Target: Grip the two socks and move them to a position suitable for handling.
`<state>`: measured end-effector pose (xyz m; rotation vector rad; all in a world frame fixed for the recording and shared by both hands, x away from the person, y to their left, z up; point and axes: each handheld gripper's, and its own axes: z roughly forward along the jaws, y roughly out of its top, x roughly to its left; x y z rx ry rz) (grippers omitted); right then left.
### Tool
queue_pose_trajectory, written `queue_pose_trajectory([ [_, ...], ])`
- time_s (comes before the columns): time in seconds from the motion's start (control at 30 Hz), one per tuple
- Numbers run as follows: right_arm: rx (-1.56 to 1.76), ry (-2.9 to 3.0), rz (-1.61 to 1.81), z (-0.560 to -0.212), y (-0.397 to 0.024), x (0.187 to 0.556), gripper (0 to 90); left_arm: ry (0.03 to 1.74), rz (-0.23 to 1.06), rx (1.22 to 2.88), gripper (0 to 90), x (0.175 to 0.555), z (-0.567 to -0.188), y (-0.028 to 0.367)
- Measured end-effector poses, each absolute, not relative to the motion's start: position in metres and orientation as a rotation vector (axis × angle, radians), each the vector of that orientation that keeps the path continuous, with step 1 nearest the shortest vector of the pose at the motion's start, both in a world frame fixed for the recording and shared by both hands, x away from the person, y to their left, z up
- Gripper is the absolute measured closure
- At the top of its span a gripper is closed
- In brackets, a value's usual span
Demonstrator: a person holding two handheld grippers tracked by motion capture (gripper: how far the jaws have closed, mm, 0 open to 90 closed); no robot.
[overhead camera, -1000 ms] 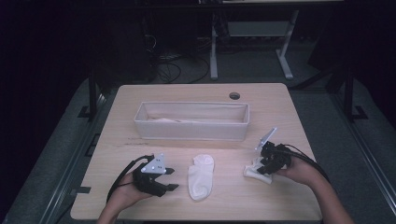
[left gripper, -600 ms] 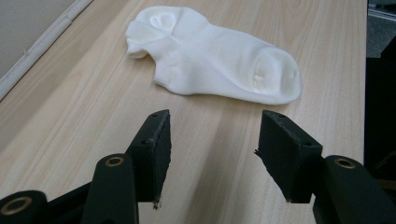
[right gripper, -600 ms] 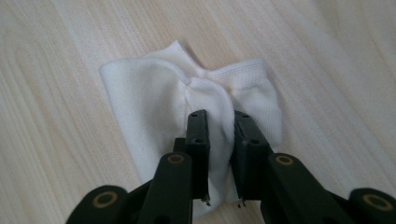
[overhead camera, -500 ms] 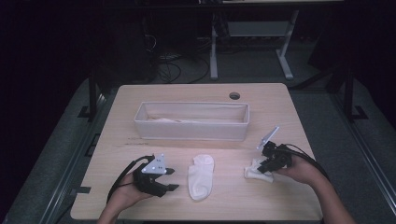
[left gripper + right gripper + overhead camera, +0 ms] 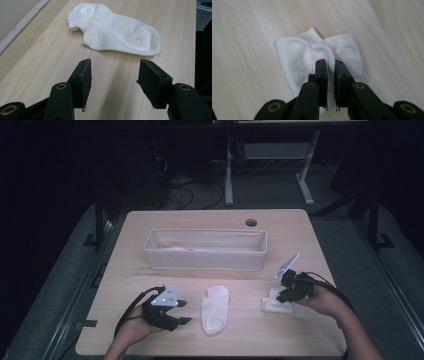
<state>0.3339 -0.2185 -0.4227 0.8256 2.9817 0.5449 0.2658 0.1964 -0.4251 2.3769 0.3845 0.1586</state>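
My right claw (image 5: 329,65) is pinching a fold of the bunched white sock (image 5: 297,53) at the right side of the surface (image 5: 300,225). Its jaws have just been closing, and they now stand nearly together with sock fabric caught between the pads. In the right gripper view the fabric puckers up toward the jaw tips. The rest of that sock lies crumpled on the wood. In the high view this claw (image 5: 286,291) sits low over the sock (image 5: 274,304), near the front right edge.

My left claw (image 5: 113,75) is partly open and holds nothing. Bare wood shows between its pads. It rests near the front left of the surface, and in the high view it (image 5: 182,312) lies just left of the second white sock (image 5: 215,307).

That second sock (image 5: 117,31) lies flat, spread out ahead of the left jaws, not touching them.

Behind both socks stands the long white bin (image 5: 205,262), across the middle of the surface. Something pale lies in its bottom; I cannot tell what.
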Motion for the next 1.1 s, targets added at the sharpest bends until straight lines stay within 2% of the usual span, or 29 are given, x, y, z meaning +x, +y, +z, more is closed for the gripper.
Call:
queue_pose_trajectory([
  [0.57, 0.785, 2.945, 0.580, -0.388, -0.215, 0.331, 82.6, 0.388, 0.161, 2.370, 44.1, 0.266, -0.424, 0.198],
  [1.1, 0.699, 2.940, 0.616, -0.358, -0.191, 0.333, 82.6, 0.392, 0.166, 2.365, 44.0, 0.266, -0.423, 0.200],
])
